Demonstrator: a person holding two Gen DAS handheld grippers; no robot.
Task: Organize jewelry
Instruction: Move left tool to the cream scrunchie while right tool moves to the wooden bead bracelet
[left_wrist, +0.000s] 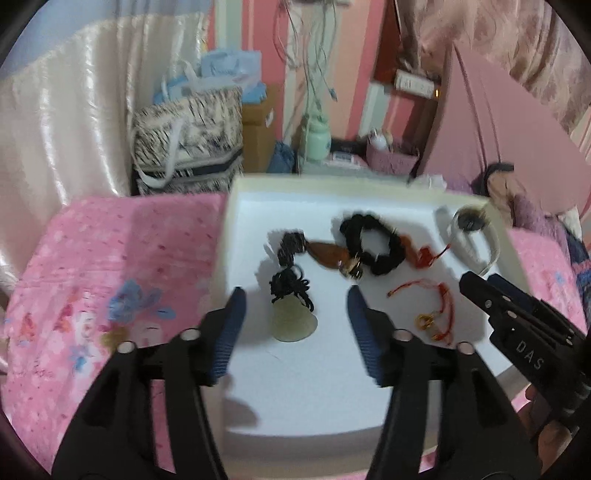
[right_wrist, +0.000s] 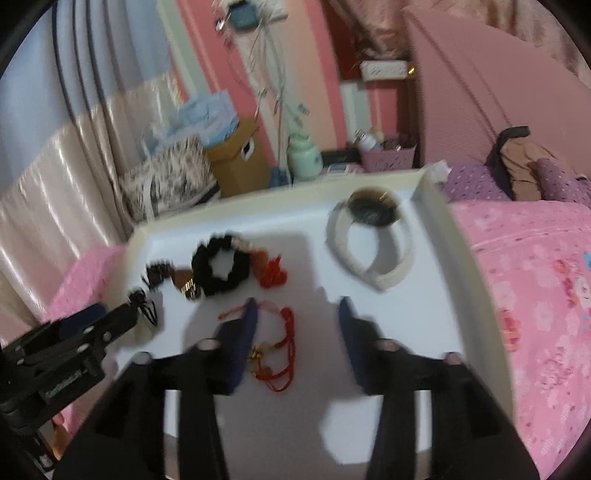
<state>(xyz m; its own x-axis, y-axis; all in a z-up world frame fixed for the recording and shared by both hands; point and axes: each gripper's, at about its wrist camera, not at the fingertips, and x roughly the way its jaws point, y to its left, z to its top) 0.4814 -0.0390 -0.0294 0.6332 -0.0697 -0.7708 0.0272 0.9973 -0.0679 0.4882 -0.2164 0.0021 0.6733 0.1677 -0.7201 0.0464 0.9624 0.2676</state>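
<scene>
A white tray (left_wrist: 369, 192) lies on the pink bed and holds several jewelry pieces. A pale jade pendant on a black cord (left_wrist: 293, 321) lies between the open fingers of my left gripper (left_wrist: 295, 306). Behind it are a brown pendant (left_wrist: 327, 253), a black beaded bracelet (left_wrist: 371, 245) and a white-strapped watch (left_wrist: 471, 236). A red cord bracelet with gold charms (right_wrist: 280, 350) lies just right of my right gripper's left finger; my right gripper (right_wrist: 297, 314) is open and empty above the tray (right_wrist: 436, 206). The watch (right_wrist: 373, 240) lies beyond it.
The pink floral bedspread (left_wrist: 110, 295) surrounds the tray. Behind it stand a patterned bag (left_wrist: 188, 144), a cardboard box (right_wrist: 240, 158), a green jar (right_wrist: 304, 157) and a pink basket (right_wrist: 388, 155). A pink headboard (right_wrist: 480, 110) rises at right.
</scene>
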